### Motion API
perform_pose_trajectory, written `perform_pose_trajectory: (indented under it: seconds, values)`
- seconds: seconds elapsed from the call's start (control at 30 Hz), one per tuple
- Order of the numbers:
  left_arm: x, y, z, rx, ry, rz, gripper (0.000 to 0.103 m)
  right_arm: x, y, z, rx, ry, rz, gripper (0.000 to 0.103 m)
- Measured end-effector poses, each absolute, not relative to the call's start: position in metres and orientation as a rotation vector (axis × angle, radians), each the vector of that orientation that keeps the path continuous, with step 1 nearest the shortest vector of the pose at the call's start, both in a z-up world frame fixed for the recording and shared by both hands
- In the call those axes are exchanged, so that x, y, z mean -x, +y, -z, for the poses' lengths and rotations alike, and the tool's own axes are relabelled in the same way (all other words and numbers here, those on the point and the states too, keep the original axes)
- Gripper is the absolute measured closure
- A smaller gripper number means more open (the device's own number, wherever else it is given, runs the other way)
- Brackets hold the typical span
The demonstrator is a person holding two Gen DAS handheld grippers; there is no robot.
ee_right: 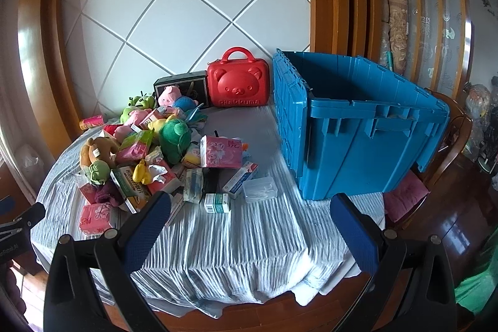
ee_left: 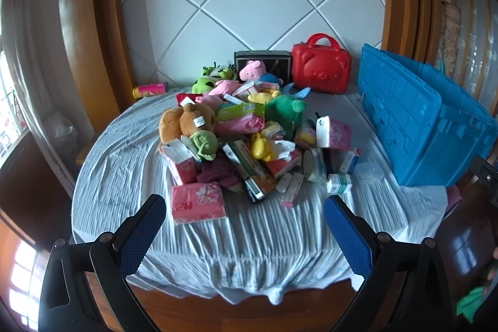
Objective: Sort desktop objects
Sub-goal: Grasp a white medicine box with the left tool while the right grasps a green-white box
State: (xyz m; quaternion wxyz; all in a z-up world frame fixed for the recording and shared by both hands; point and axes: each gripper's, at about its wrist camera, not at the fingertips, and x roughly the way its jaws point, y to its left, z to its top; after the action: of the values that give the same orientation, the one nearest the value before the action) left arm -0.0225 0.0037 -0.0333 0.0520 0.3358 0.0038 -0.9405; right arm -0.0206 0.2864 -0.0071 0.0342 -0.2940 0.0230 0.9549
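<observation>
A heap of plush toys, tissue packs and small boxes (ee_left: 236, 139) lies on the cloth-covered table (ee_left: 264, 232); it also shows in the right wrist view (ee_right: 162, 157). A pink tissue pack (ee_left: 197, 203) lies nearest my left gripper (ee_left: 244, 206), which is open and empty above the front of the table. My right gripper (ee_right: 250, 204) is open and empty, short of a small green-and-white box (ee_right: 217, 203) and a clear plastic case (ee_right: 260, 189). A blue crate (ee_right: 358, 126) stands open at the right.
A red bear-faced case (ee_right: 238, 86) and a dark box (ee_right: 183, 86) stand at the back by the wall. A pink can (ee_left: 150, 90) lies at the back left. A wooden chair with a pink cushion (ee_right: 404, 201) stands right of the table.
</observation>
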Motion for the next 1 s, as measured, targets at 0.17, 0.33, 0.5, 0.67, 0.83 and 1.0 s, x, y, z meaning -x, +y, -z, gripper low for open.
perform_pose_trajectory:
  seconds: [0.17, 0.33, 0.5, 0.67, 0.83, 1.0]
  values:
    - [0.037, -0.003, 0.053, -1.042, 0.034, 2.798, 0.001, 0.043, 0.284, 0.025, 0.963, 0.037, -2.970, 0.000]
    - [0.055, -0.008, 0.082, -1.085, 0.035, 2.738, 0.001, 0.072, 0.277, 0.054, 1.057, 0.016, -2.994, 0.000]
    - [0.089, -0.008, 0.122, -1.217, 0.034, 2.696, 0.001, 0.108, 0.265, 0.095, 1.223, 0.000, -2.960, 0.000]
    - [0.134, 0.003, 0.160, -1.333, 0.017, 2.699, 0.001, 0.147, 0.254, 0.135, 1.360, 0.010, -2.895, 0.000]
    - [0.184, 0.026, 0.198, -1.471, -0.018, 2.746, 0.004, 0.196, 0.241, 0.172, 1.469, -0.031, -2.827, 0.000]
    - [0.228, 0.055, 0.239, -1.630, -0.088, 2.749, 0.015, 0.231, 0.232, 0.210, 1.564, -0.023, -2.764, 0.000]
